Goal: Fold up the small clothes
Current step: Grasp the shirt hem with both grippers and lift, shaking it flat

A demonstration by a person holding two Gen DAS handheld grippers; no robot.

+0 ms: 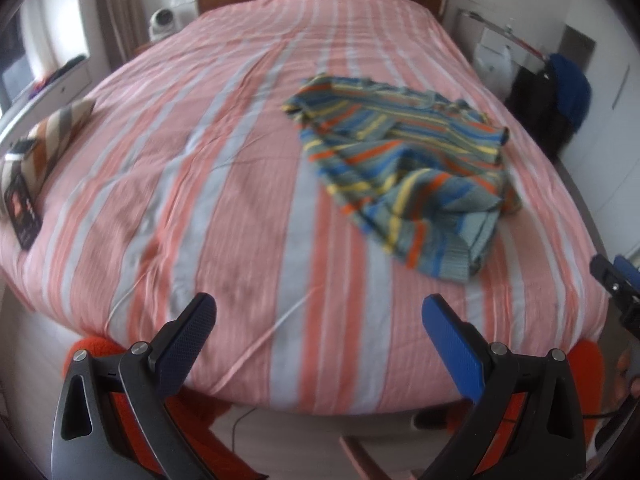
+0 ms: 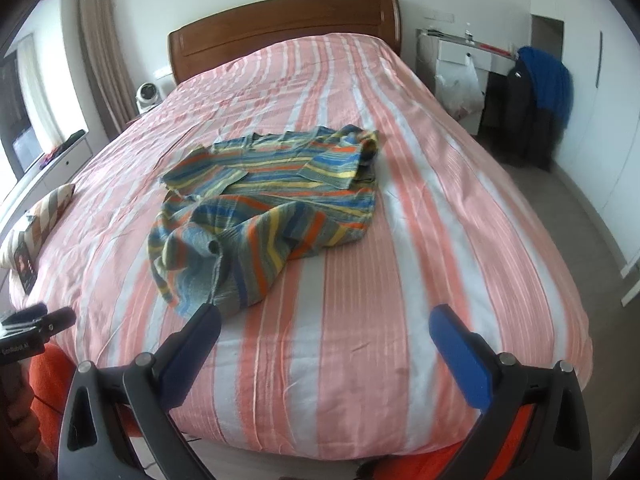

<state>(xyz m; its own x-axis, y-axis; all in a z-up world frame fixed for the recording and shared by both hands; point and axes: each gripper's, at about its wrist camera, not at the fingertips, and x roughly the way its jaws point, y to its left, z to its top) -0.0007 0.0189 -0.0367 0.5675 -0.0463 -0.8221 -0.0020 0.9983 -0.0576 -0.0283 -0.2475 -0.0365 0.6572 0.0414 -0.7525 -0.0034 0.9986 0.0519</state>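
A small striped garment (image 1: pixel 404 168) in blue, yellow, orange and grey lies crumpled on the pink-and-white striped bed (image 1: pixel 240 200). It also shows in the right wrist view (image 2: pixel 264 208), left of centre. My left gripper (image 1: pixel 320 312) is open and empty above the bed's near edge, left of the garment. My right gripper (image 2: pixel 326 324) is open and empty near the bed's foot, its left finger (image 2: pixel 192 344) just short of the garment's near hem. The right gripper also shows at the right edge of the left wrist view (image 1: pixel 616 280).
A striped cushion (image 1: pixel 48 136) and a dark phone-like card (image 1: pixel 22 208) lie at the bed's left edge. A wooden headboard (image 2: pixel 280 28) stands at the far end. A desk and a chair with blue clothing (image 2: pixel 536 92) stand right of the bed.
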